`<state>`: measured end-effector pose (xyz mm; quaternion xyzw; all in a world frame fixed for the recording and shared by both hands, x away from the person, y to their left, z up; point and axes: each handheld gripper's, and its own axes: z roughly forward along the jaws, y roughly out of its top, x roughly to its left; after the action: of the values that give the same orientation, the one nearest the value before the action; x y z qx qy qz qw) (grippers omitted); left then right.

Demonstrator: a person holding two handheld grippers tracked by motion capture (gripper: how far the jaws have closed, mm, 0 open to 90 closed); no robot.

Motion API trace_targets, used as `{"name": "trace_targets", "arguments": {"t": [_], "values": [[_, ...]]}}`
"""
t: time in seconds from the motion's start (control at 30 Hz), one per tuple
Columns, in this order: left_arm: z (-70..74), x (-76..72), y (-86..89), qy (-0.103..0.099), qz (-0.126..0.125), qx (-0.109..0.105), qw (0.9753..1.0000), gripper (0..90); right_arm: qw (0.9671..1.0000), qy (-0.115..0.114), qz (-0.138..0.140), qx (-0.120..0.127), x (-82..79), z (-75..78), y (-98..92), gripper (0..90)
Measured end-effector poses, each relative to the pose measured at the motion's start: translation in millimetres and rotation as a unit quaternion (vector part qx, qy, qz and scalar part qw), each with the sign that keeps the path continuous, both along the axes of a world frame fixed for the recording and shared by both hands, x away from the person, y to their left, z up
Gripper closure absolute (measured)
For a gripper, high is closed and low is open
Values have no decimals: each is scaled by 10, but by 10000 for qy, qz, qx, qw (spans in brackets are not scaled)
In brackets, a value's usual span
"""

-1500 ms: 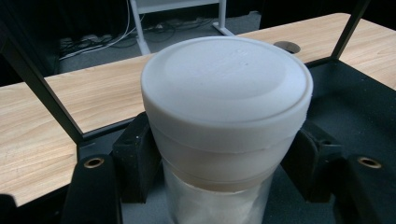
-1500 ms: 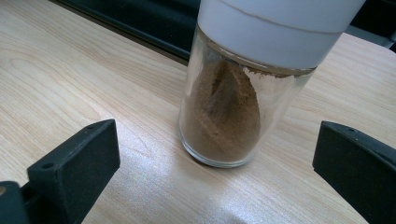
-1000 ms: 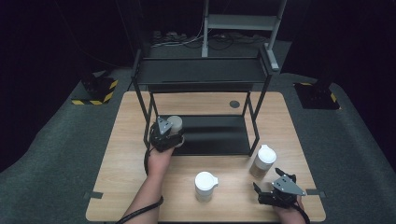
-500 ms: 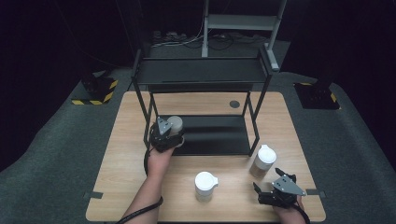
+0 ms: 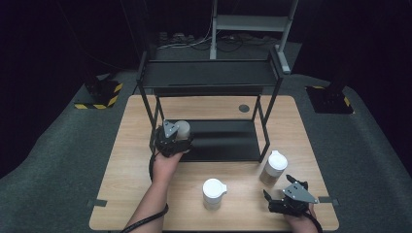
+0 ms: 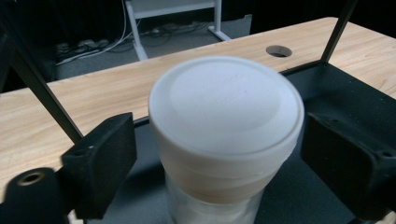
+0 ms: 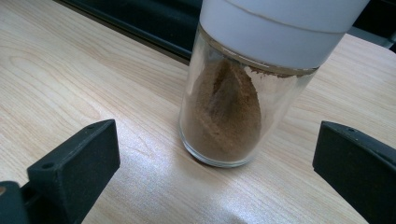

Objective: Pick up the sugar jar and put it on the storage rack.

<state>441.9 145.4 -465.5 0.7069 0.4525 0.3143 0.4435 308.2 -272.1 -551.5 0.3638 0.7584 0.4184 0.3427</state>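
Jars with white lids are the things in hand, three of them. One jar stands between the jaws of the left gripper, on the black lower shelf of the rack; the jaws sit on both sides of its lid, with a small gap on each side as far as I can see, so they look apart and not clamped. It seems this jar is either just set down or about to be lifted; I cannot tell which. The right gripper rests low on the wooden table, its jaws wide apart, and the jar of brown powder stands beyond and between them, near but not touching. A third jar stands on the table, between the two grippers and apart from both. As I judge, about one third of the work is done if the jars go to the shelf, and two jars are left on the table
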Motion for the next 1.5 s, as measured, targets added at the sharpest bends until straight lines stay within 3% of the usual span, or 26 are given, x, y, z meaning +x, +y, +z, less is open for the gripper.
{"name": "trace_targets", "arguments": {"t": [0.23,0.47,0.9,1.5], "values": [[92,-56,4,-76,-80,-31,9999,7,10000,2,1,10,0,0,-2,0],[166,-130,39,-123,-199,46,9997,6,10000,7,1,6,1,0,-1,0],[216,-319,127,-233,-306,-165,9991,5,10000,0,7,-10,0,0,1,0],[340,-716,253,-465,-343,-262,9980,2,10000,-11,0,-30,-2,-1,5,0]]}}
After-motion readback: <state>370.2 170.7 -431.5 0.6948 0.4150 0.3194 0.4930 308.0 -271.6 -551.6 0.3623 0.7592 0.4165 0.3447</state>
